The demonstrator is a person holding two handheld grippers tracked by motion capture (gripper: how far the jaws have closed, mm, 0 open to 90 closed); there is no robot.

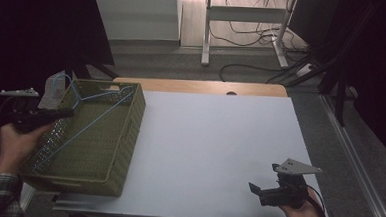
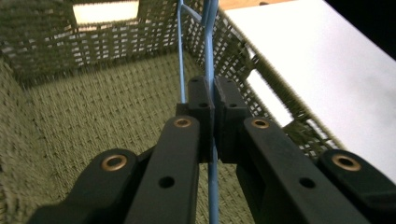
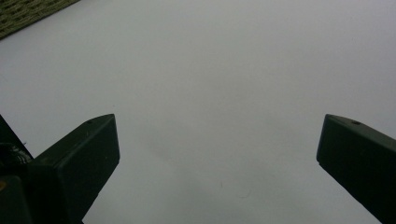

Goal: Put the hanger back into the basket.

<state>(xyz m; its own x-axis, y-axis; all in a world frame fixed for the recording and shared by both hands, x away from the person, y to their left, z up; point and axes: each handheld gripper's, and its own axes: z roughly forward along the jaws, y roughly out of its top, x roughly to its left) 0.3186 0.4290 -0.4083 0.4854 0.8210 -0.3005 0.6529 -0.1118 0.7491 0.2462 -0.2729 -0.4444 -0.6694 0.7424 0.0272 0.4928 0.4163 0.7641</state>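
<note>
Here the left hand-held gripper (image 2: pixel 213 100) is clenched on a blue hanger (image 1: pixel 88 114) inside the green basket (image 1: pixel 123 150) at nine o'clock; the right hand-held gripper (image 3: pixel 217 158) hangs released over the white surface (image 1: pixel 214 144) at five o'clock.

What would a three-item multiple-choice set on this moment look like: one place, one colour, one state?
1. Where does the basket sit on the table?
A. left side
B. far right corner
C. middle

2. What colour is the hanger?
A. red
B. blue
C. white

3. How does the left claw stand?
A. wide open
B. shut on nothing
C. shut on the hanger

Key:
1 A, the high view shows the basket at the table's left edge.
2 B, its thin wire is light blue against the olive weave.
3 C, the left gripper view shows the jaws pressed together with the blue wire between them; the right claw stands open over bare table.
</note>
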